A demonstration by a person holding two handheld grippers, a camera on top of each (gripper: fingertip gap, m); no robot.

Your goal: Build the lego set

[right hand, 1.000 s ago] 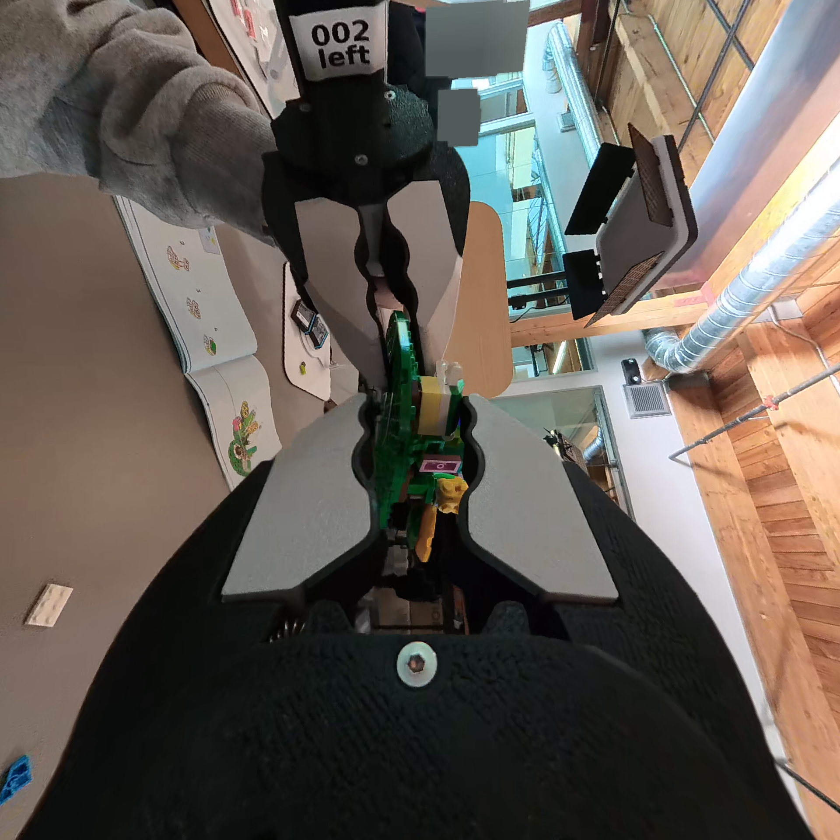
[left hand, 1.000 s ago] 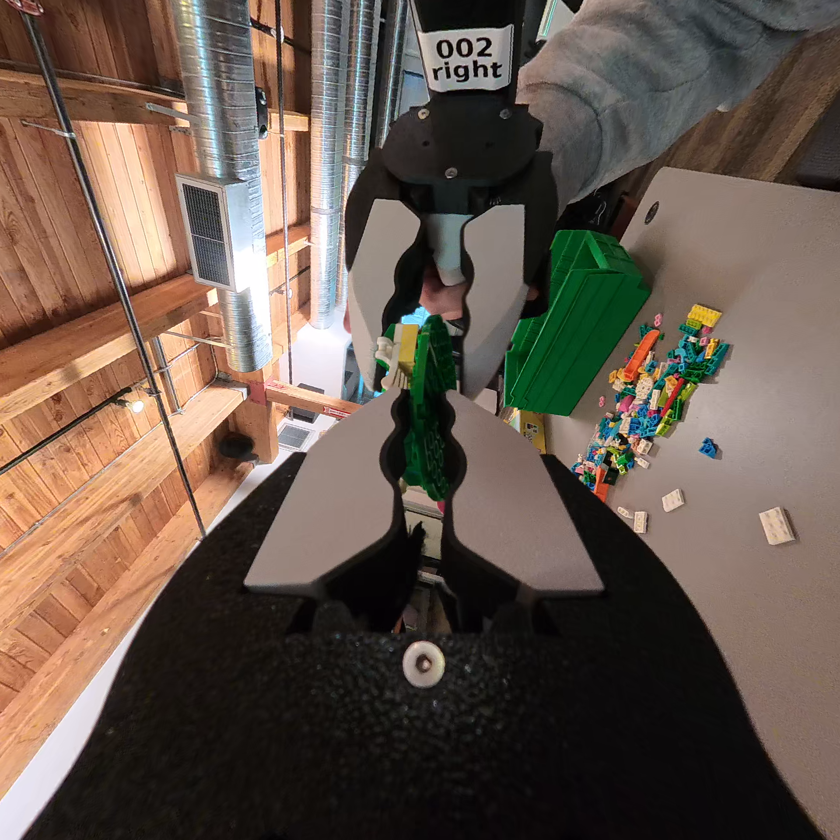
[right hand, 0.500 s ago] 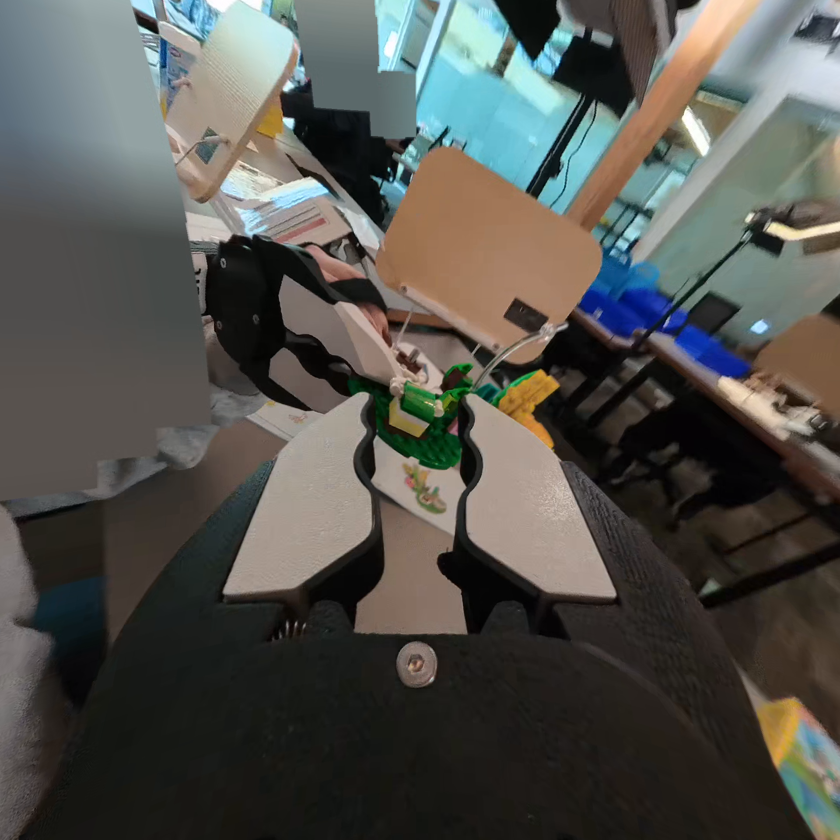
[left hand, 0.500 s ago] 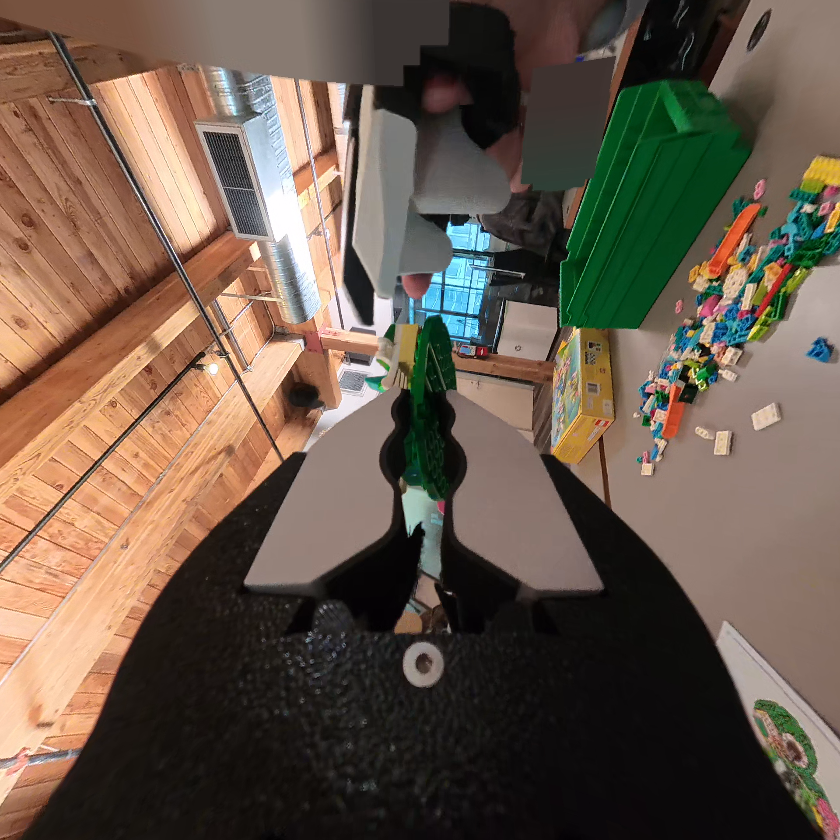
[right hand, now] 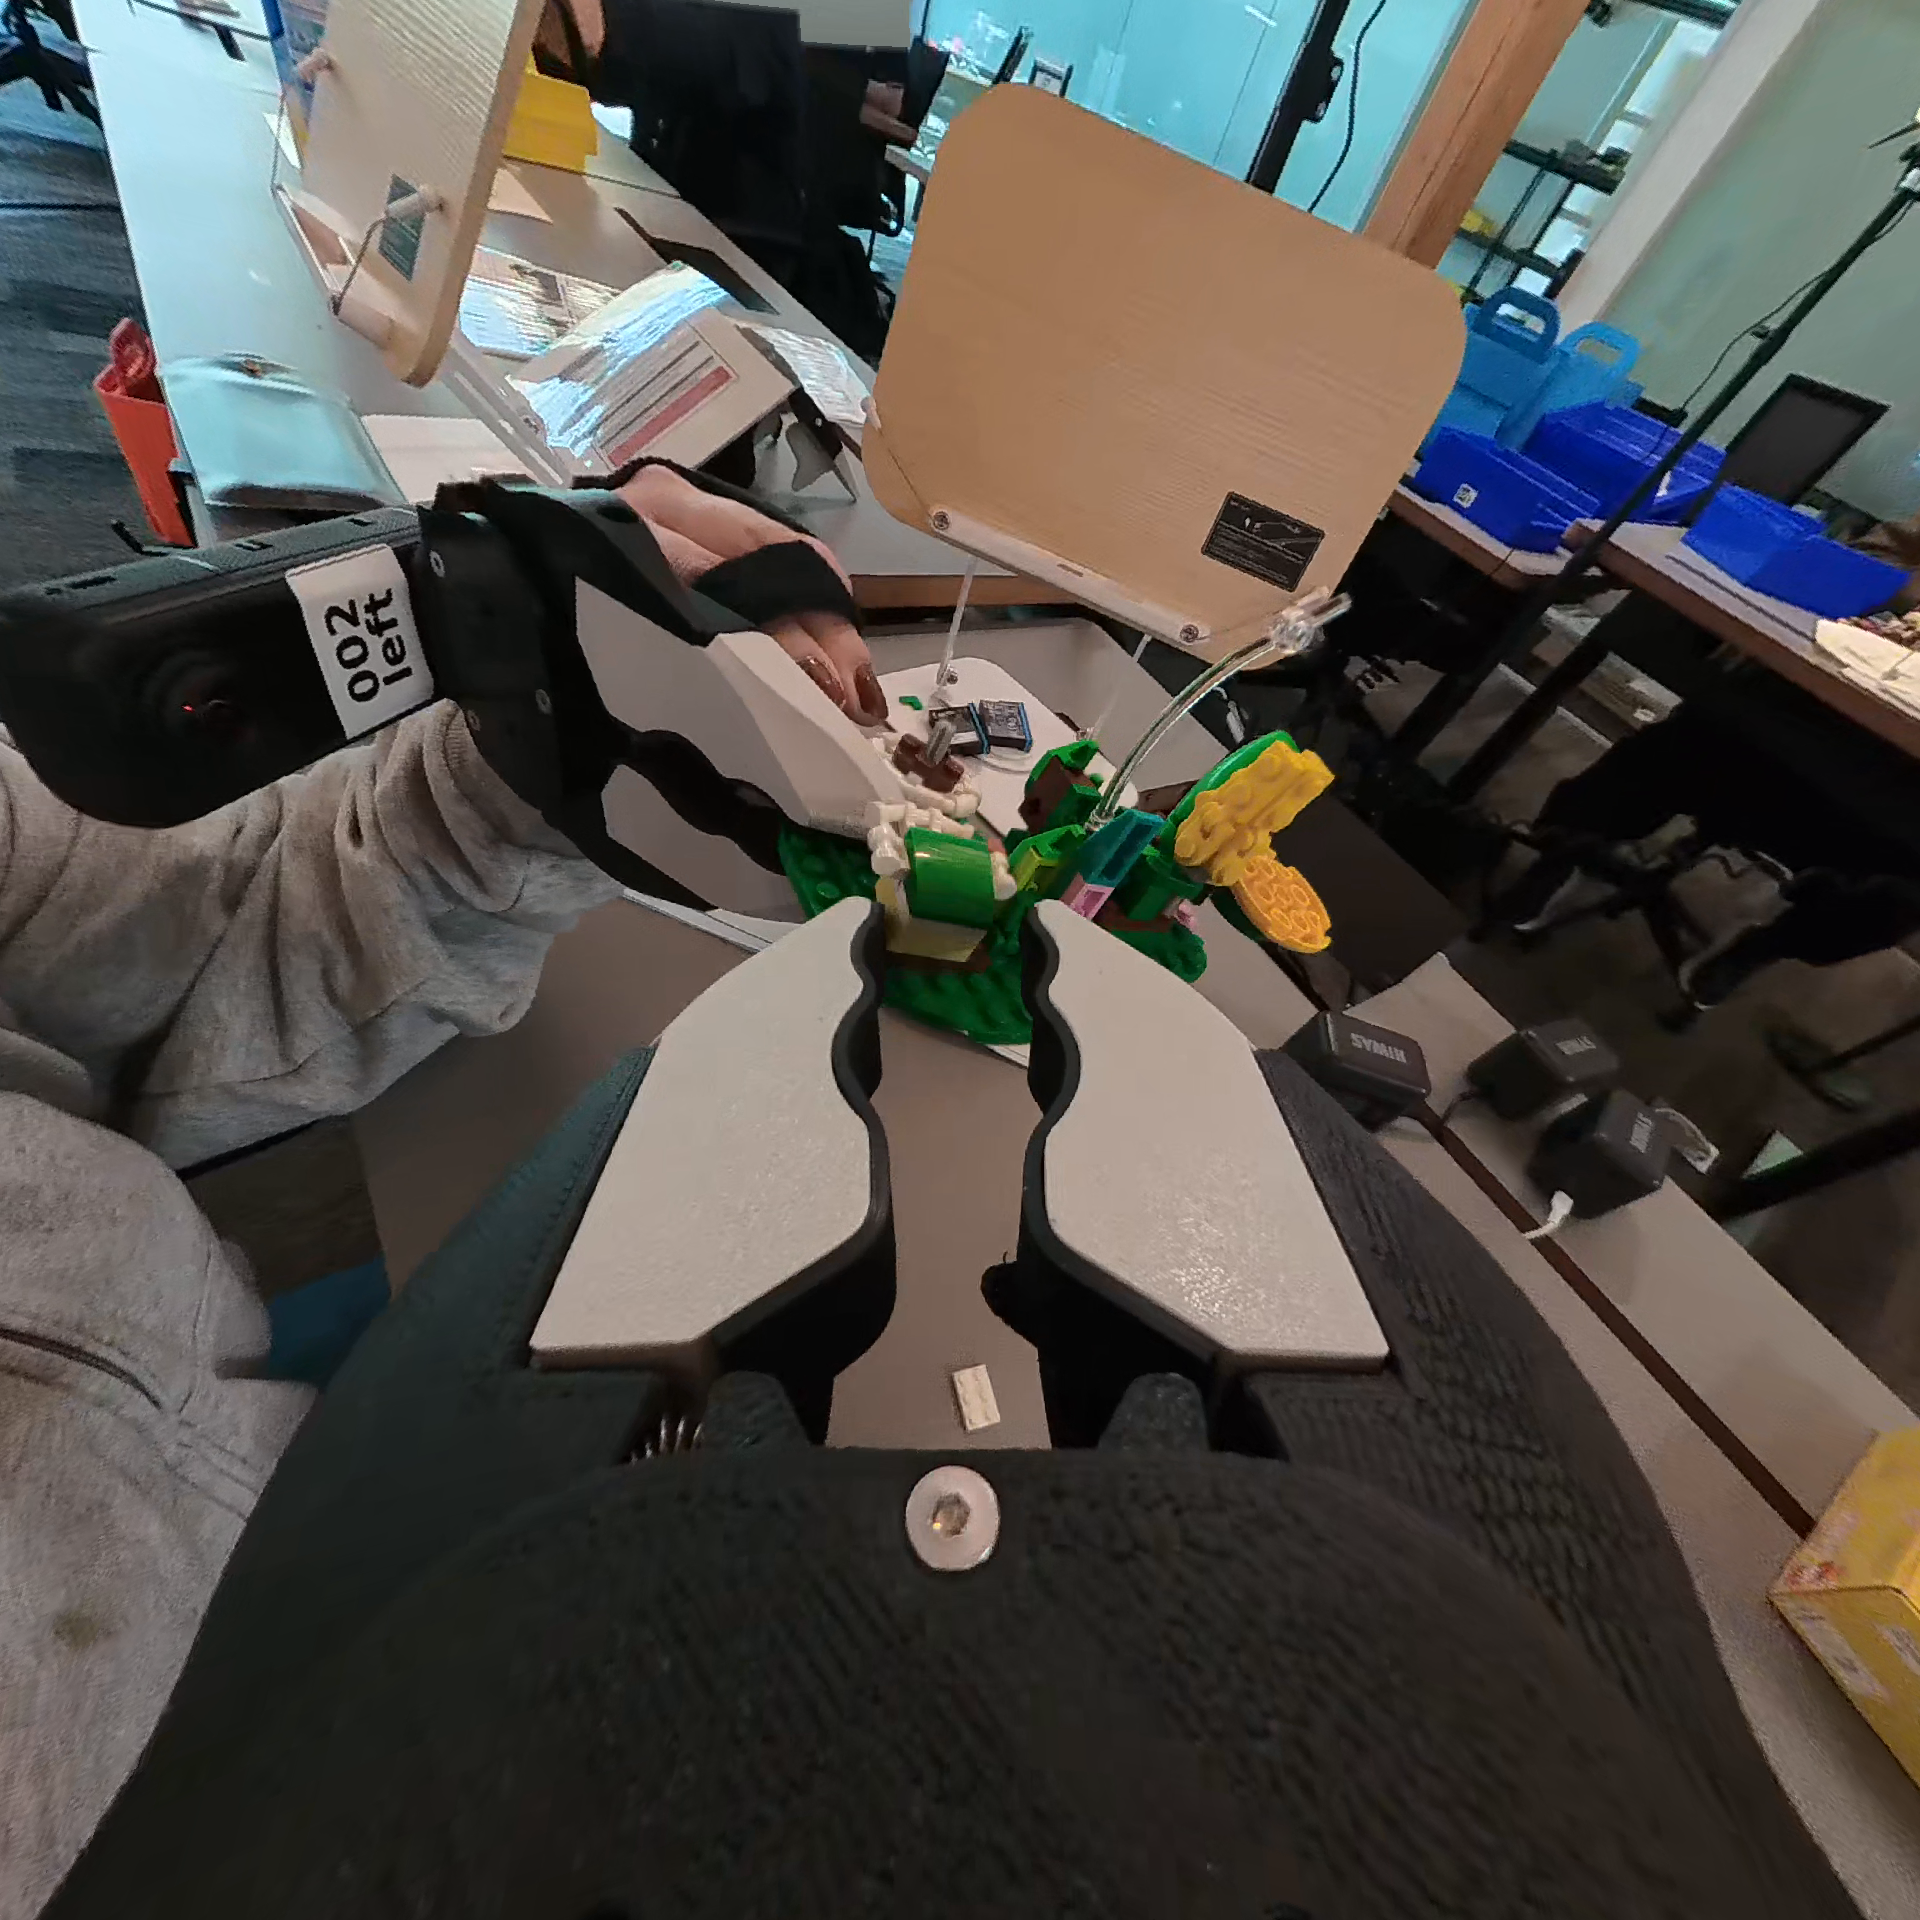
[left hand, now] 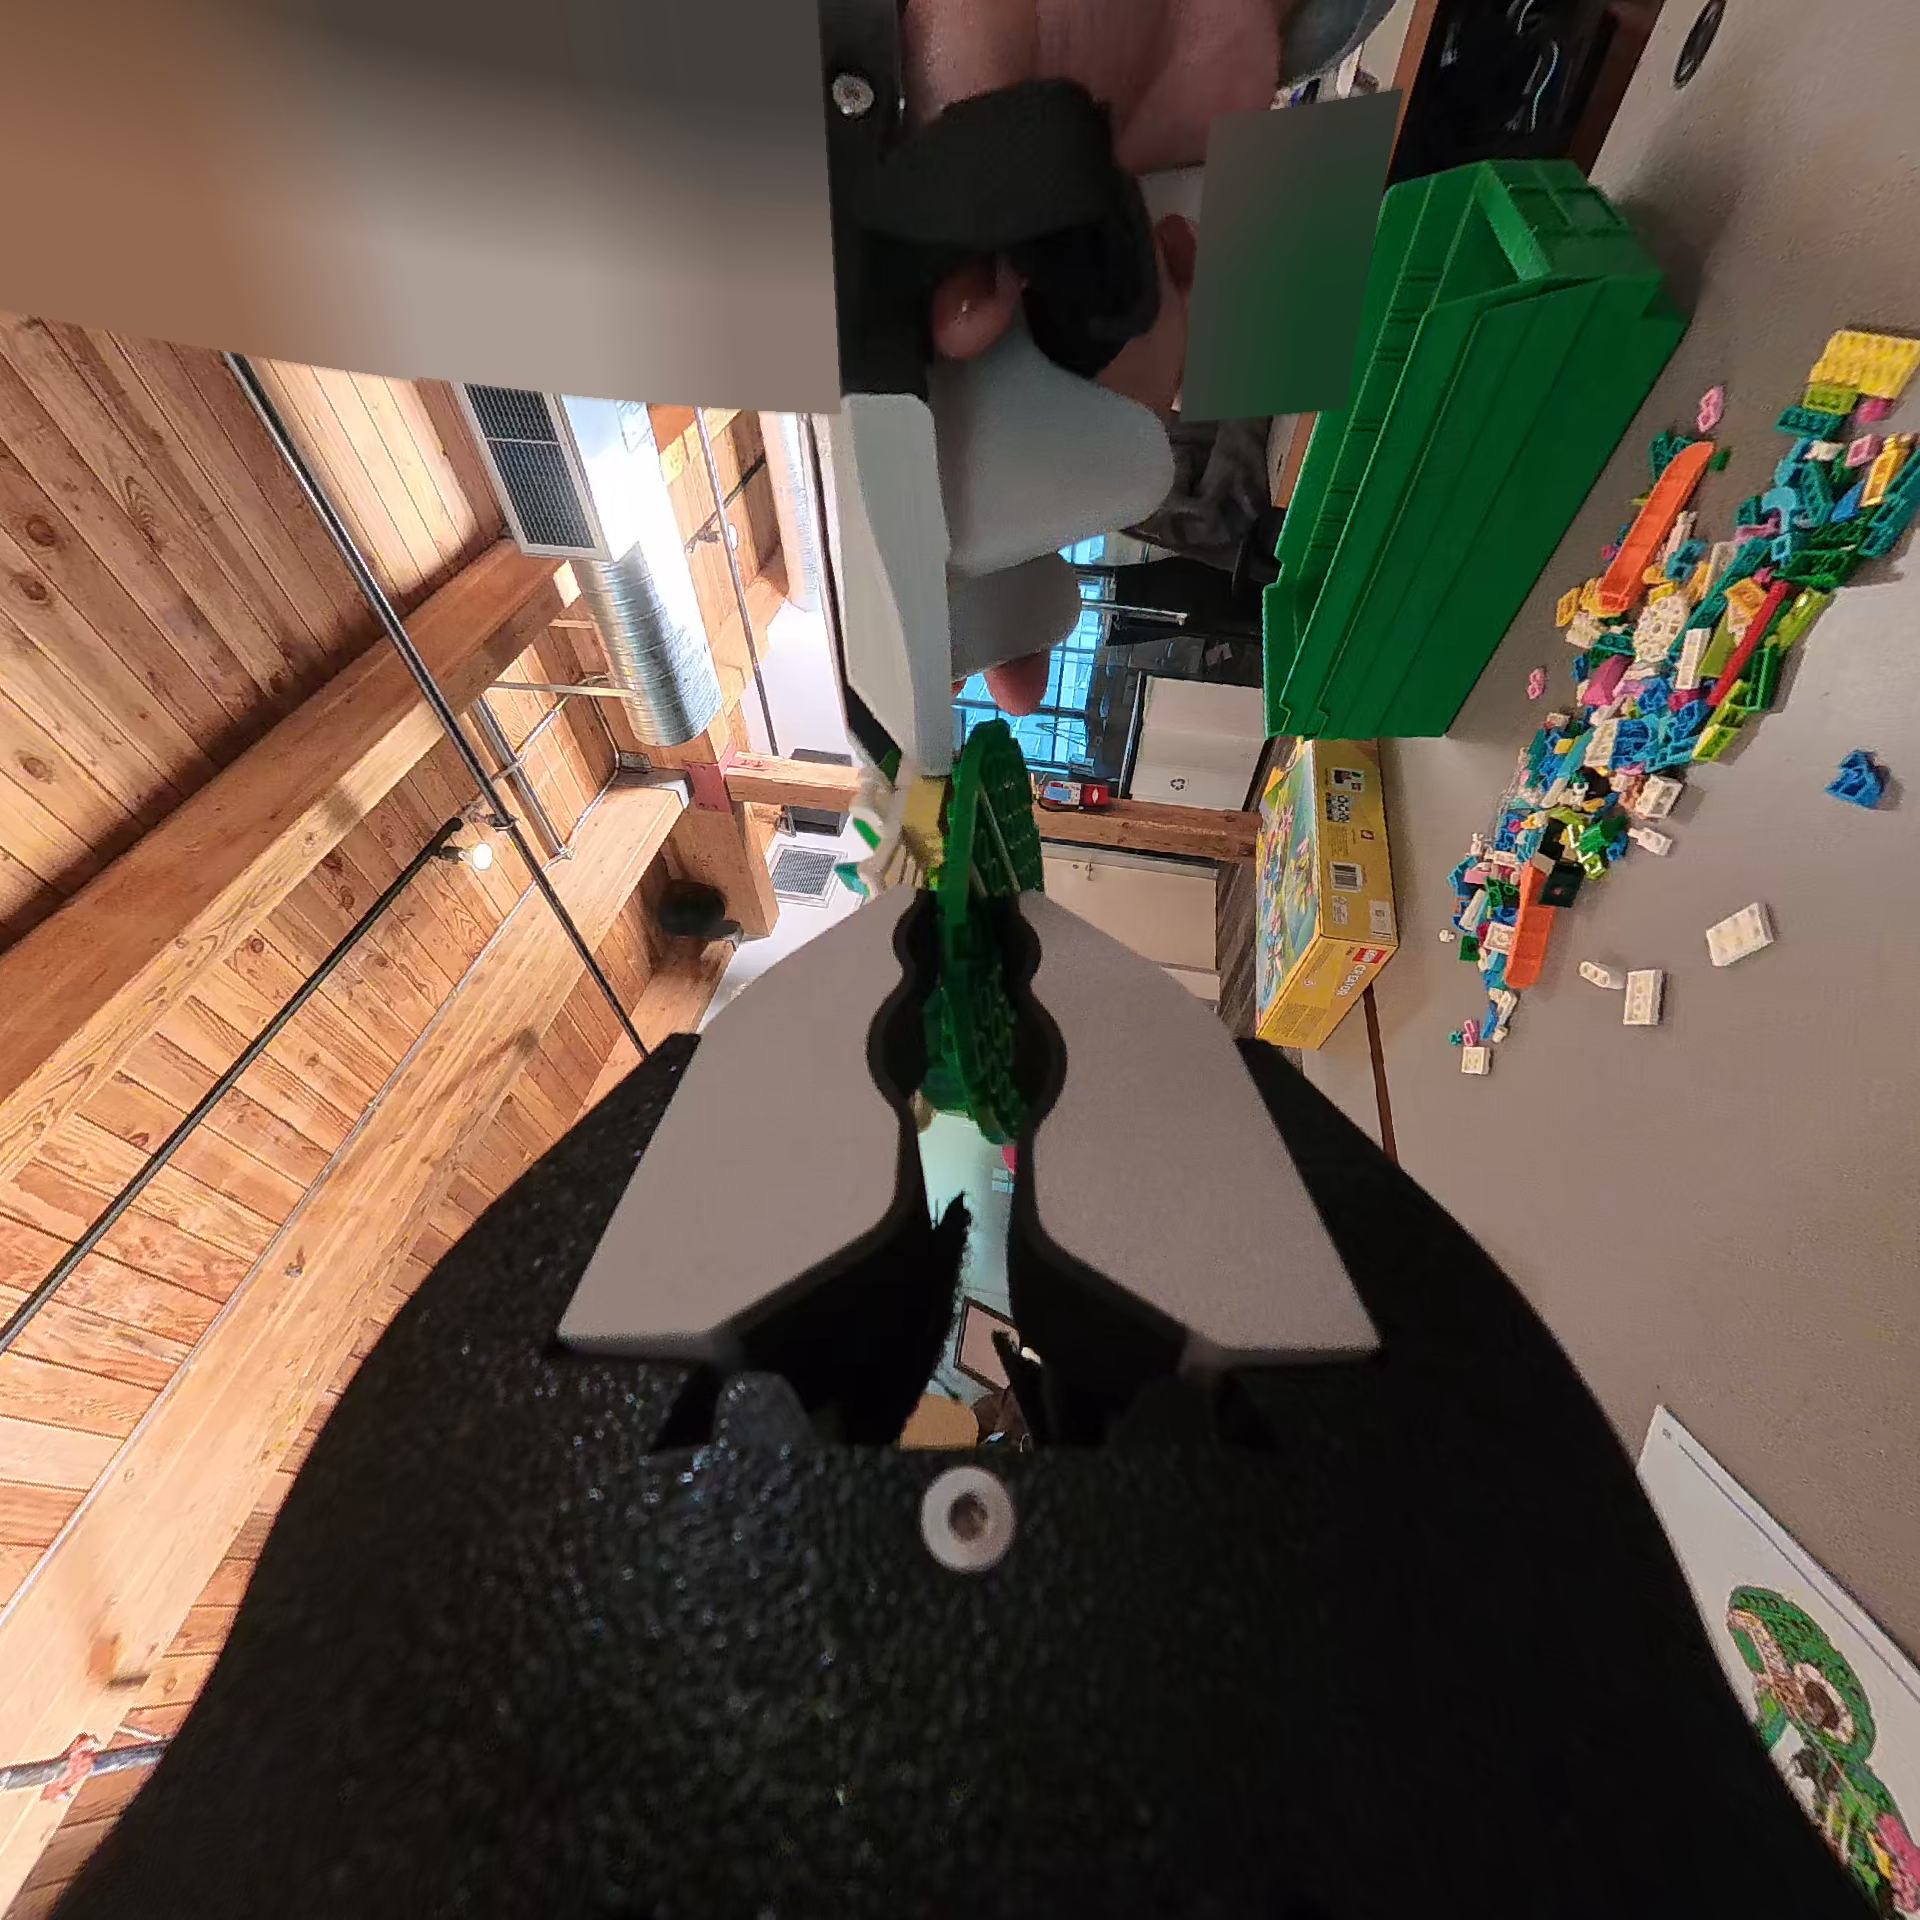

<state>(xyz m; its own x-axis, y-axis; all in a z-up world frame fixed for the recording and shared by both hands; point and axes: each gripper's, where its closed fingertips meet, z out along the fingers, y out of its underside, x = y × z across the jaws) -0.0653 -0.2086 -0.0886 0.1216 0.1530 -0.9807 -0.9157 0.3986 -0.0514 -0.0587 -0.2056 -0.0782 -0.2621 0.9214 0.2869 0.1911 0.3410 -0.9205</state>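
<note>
The left claw is clamped on the edge of the green base plate of the part-built lego model, holding it edge-on at the centre of the left wrist view. In the right wrist view the model sits just above centre, off the desk, with a yellow flower-like piece on its right side and a green and white block on its left. The right claw stands parted and empty, its tips just short of that green block, one finger on each side of it.

The step in hand looks like pressing or seating a piece on the plate. To do it well, the left claw should keep the plate firm and level, since it grips only a thin edge and a hard push could lever the plate out. The right claw should press straight down onto the studs, close to where the left claw holds, and avoid the clear curved rod and the yellow piece, which look easy to knock off.

The loose brick pile lies at the right of the left wrist view, beside a green bin.
</note>
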